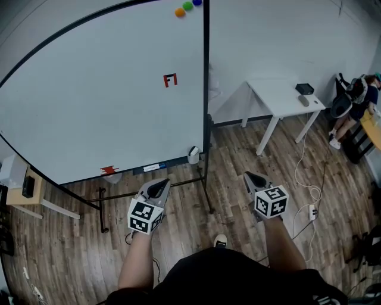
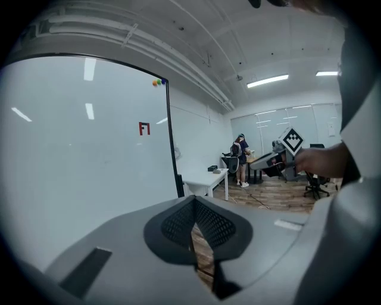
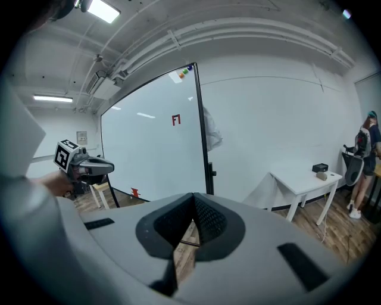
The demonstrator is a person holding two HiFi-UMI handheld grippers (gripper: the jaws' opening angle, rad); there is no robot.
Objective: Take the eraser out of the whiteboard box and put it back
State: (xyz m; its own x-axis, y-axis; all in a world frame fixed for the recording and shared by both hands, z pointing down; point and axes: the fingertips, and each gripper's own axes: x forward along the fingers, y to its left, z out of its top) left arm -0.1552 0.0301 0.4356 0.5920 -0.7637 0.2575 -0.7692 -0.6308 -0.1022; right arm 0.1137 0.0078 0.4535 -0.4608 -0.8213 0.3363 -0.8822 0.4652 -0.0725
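1. The left gripper (image 1: 158,189) is a grey moulded shell with a black-and-white marker cube at its rear. In the left gripper view its dark, mesh-textured pads (image 2: 178,223) meet at a pointed tip. The jaws are closed together with nothing between them.
2. The right gripper (image 1: 255,180) has the same build. Its rough dark pads (image 3: 209,221) also meet at the tip, pressed together and empty. Only a sliver of floor shows through the slit below them.
3. Both grippers are held over the floor (image 1: 238,149), which is brown wood-look plank. They point toward the whiteboard (image 1: 107,89) and are well apart from it.
4. The whiteboard is a smooth, glossy white panel in a thin black frame. It stands on a black tubular stand (image 1: 101,208).
5. The whiteboard box (image 1: 193,156) is a small white container at the board's lower right corner, beside the frame's upright. It lies between the two grippers and beyond them.
6. The eraser cannot be made out. Something dark shows at the box's top, but it is too small to name.
7. A small red piece (image 1: 109,171) sits on the narrow tray (image 1: 152,167) along the board's bottom edge.
8. Round orange, green and blue magnets (image 1: 187,6) cluster at the board's top right corner.
9. A white rectangular table (image 1: 280,95) with slanted legs stands to the right against the wall.
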